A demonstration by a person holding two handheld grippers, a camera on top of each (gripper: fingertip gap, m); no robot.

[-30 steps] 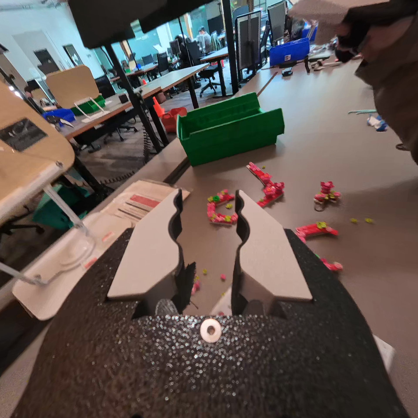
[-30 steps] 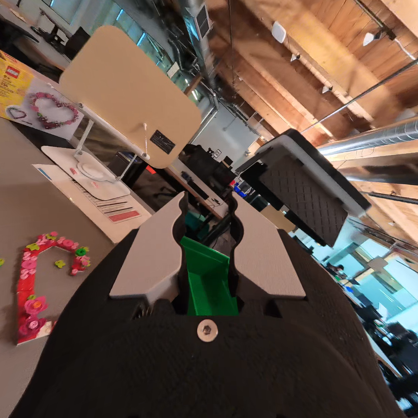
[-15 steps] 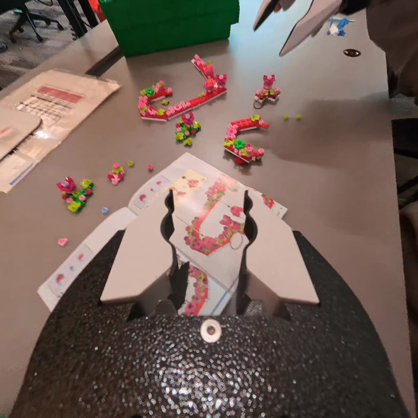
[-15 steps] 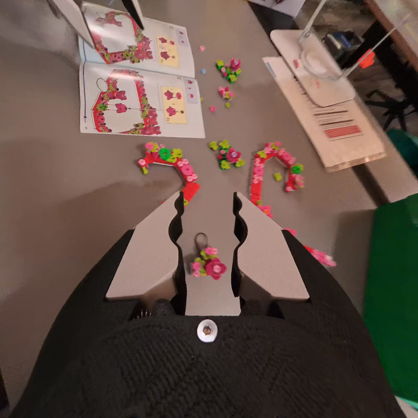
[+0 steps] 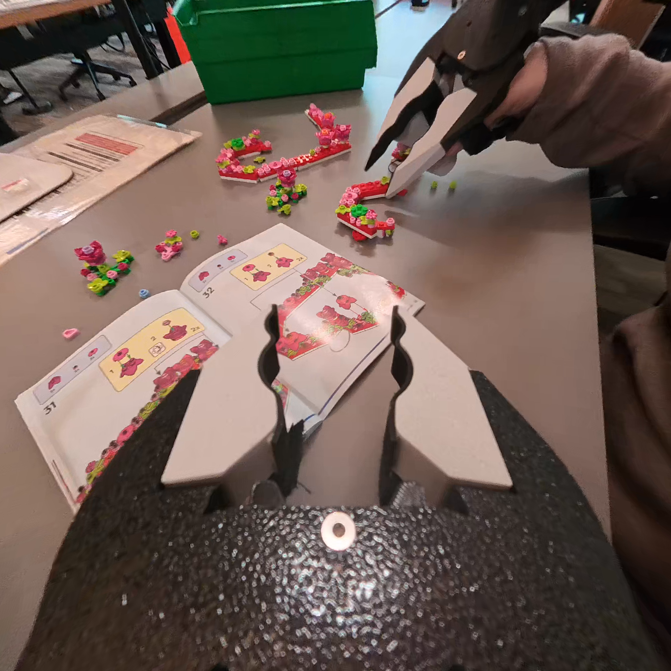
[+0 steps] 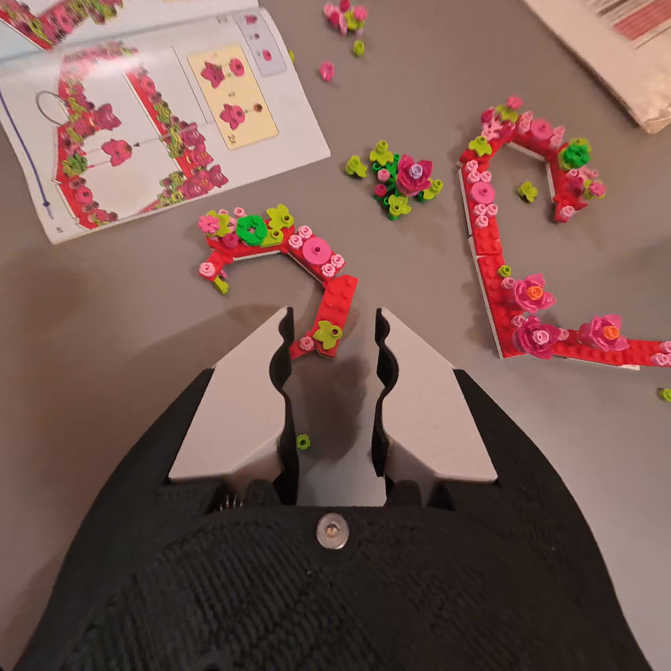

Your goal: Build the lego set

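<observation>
Right gripper (image 6: 332, 328) agape, empty, over curved red flower-studded lego piece (image 6: 290, 261), left gripper (image 5: 334, 348) agape.

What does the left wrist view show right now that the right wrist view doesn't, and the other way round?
Only the left wrist view shows the green bin, the flower cluster left of the booklet, the open left gripper over the pages, and a sleeved hand holding the right gripper.

Only the right wrist view shows a lime stud lying between the fingers.

Both show the instruction booklet, the long red section, the paper packet, and the curved red section, with the open right gripper at its end.
</observation>
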